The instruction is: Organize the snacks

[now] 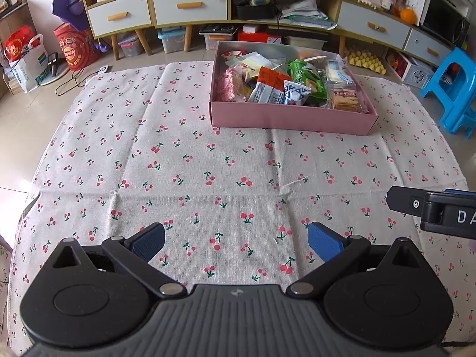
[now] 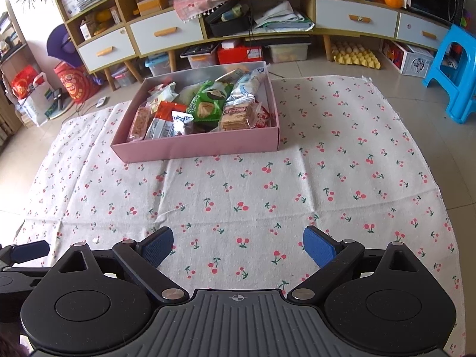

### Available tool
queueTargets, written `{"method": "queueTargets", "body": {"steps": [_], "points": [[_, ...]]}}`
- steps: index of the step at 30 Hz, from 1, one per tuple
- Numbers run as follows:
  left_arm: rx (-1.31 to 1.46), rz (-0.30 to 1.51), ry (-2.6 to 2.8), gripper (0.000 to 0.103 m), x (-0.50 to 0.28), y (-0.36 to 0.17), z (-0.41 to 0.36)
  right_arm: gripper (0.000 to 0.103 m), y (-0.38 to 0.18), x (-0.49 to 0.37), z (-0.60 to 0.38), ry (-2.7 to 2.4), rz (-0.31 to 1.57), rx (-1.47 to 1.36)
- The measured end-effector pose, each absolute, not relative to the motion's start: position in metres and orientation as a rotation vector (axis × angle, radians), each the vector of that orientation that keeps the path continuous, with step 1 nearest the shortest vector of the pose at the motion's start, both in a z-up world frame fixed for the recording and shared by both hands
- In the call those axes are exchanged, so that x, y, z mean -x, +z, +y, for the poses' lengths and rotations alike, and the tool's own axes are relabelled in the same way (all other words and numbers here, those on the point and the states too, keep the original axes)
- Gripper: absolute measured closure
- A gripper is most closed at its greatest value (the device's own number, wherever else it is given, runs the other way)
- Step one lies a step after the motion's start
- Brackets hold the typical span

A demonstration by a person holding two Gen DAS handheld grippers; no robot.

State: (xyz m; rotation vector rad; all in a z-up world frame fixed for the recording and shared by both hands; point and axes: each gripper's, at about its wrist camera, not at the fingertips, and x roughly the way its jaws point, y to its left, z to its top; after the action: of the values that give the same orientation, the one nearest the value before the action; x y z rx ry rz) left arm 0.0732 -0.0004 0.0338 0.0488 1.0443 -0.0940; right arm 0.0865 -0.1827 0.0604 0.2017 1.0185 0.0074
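A pink box [image 1: 285,119] stands at the far side of the cherry-print cloth [image 1: 208,160]. It also shows in the right wrist view [image 2: 196,147]. It holds several wrapped snacks: a green packet [image 1: 306,81] [image 2: 208,104], an orange packet [image 1: 272,78] [image 2: 168,111], a cracker pack [image 1: 345,98] [image 2: 238,117]. My left gripper [image 1: 236,242] is open and empty, low over the near cloth. My right gripper [image 2: 238,245] is open and empty, also near the front. Part of the right gripper shows at the left view's right edge [image 1: 431,209].
A long cabinet with drawers [image 1: 190,6] [image 2: 354,17] lines the back wall, with storage bins beneath. A blue plastic stool [image 1: 452,89] [image 2: 455,71] stands on the floor at right. A red bag [image 1: 76,46] and shopping bags stand at left.
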Motion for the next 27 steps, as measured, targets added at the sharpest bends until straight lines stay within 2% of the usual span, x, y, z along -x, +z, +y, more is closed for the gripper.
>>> {"method": "queueTargets", "body": {"steps": [27], "points": [[-0.052,1.041,-0.093,0.001,-0.0723,0.0348,-0.0007,0.007,0.0589,-0.0875,-0.1794,0.008,1.021,-0.193]]}}
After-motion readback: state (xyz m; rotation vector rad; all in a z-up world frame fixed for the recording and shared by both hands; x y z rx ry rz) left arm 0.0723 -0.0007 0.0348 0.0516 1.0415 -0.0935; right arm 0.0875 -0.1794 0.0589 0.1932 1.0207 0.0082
